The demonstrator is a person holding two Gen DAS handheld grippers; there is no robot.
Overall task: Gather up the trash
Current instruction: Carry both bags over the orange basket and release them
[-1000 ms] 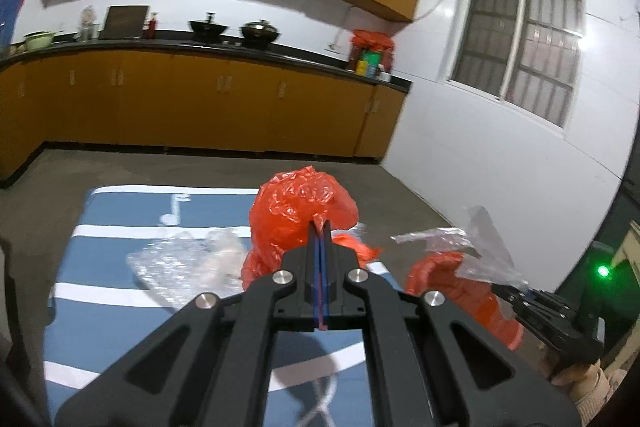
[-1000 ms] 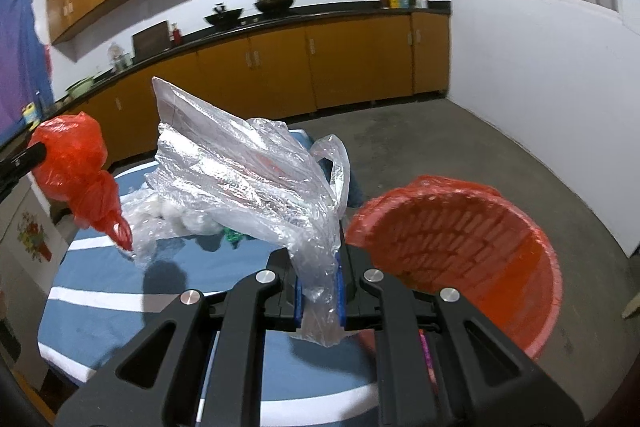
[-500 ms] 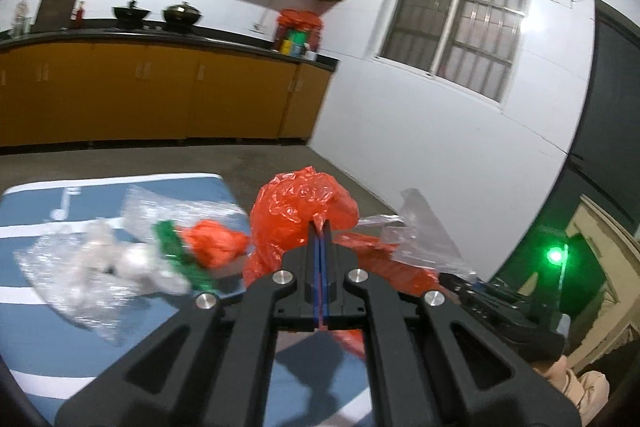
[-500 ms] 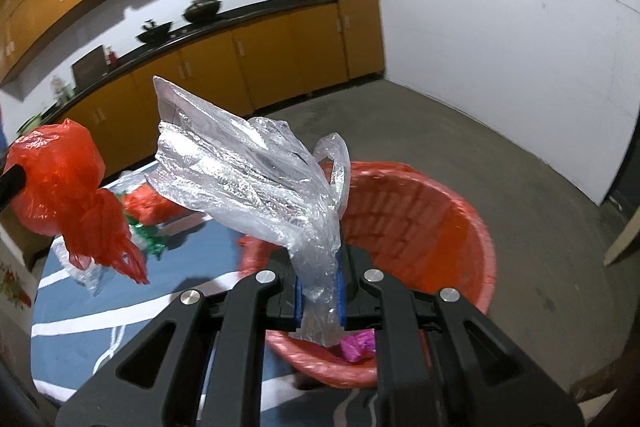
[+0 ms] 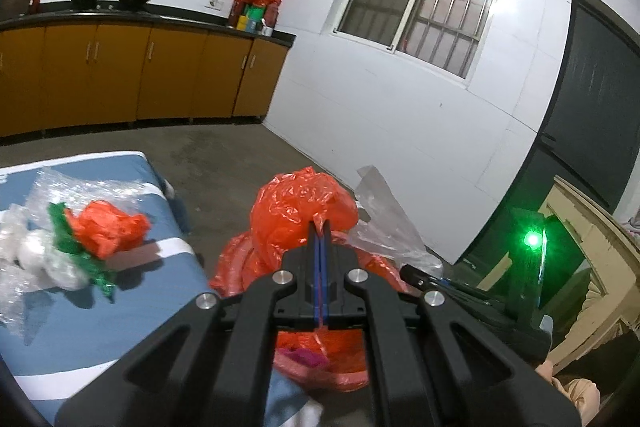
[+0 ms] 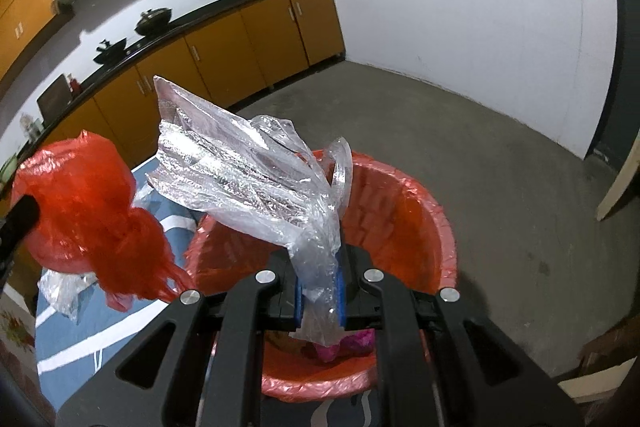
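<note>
- Two crumpled bags are hanging over a red-lined bin (image 6: 424, 227), one in each gripper.
- Leftmost, on the blue striped cloth (image 5: 100, 327), more trash is lying: clear wrap (image 5: 28, 251) with an orange and green wad (image 5: 104, 231) on it, near the cloth's right edge.
- The left gripper (image 5: 320, 231) is pinching a red plastic bag (image 5: 300, 211) with its jaws fully closed; the bag is bulging upward ahead of the fingertips, its tail trailing down toward the bin.
- The right gripper (image 6: 318, 291) is clamping a clear plastic bag (image 6: 248, 179) tight at its neck; the bag's long axis is slanting up and to the left, fanning out above the bin's near rim.
- The bin is standing just beside the cloth's edge, a pink scrap (image 6: 352, 341) lying inside.
- Bare concrete floor (image 6: 460, 131) is opening wide to the right, bounded by white walls and orange cabinets (image 6: 240, 47).
</note>
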